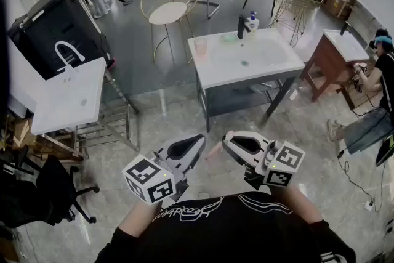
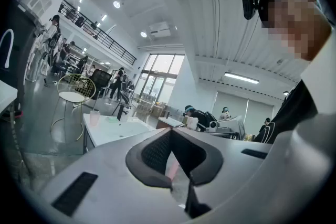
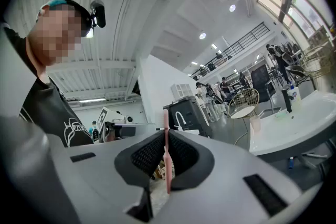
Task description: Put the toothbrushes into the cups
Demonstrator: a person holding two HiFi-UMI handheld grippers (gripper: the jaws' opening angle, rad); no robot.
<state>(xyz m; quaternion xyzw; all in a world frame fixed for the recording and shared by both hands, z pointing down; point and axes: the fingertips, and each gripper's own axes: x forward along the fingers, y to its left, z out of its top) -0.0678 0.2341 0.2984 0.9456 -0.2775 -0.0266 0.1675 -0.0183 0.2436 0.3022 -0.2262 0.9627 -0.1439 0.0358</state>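
A pink toothbrush (image 3: 167,165) stands upright between the pads of my right gripper (image 3: 166,136), which is shut on it. In the head view that gripper (image 1: 228,140) hangs close in front of my chest, and the toothbrush (image 1: 213,148) sticks out to the left of its tips. Beside it my left gripper (image 1: 199,143) has its jaws together with nothing held; in its own view the tips (image 2: 168,132) meet. A pink cup (image 1: 201,46) stands far off at the left end of the white sink counter (image 1: 265,68). The same cup (image 2: 94,117) (image 3: 255,123) shows small in both gripper views.
On the counter a black tap (image 1: 242,26) and a soap bottle (image 1: 252,21) stand at the back. A second white basin (image 1: 64,101) on a frame is at left, a wooden stand (image 1: 335,61) at right. Chairs (image 1: 169,9) and people stand behind.
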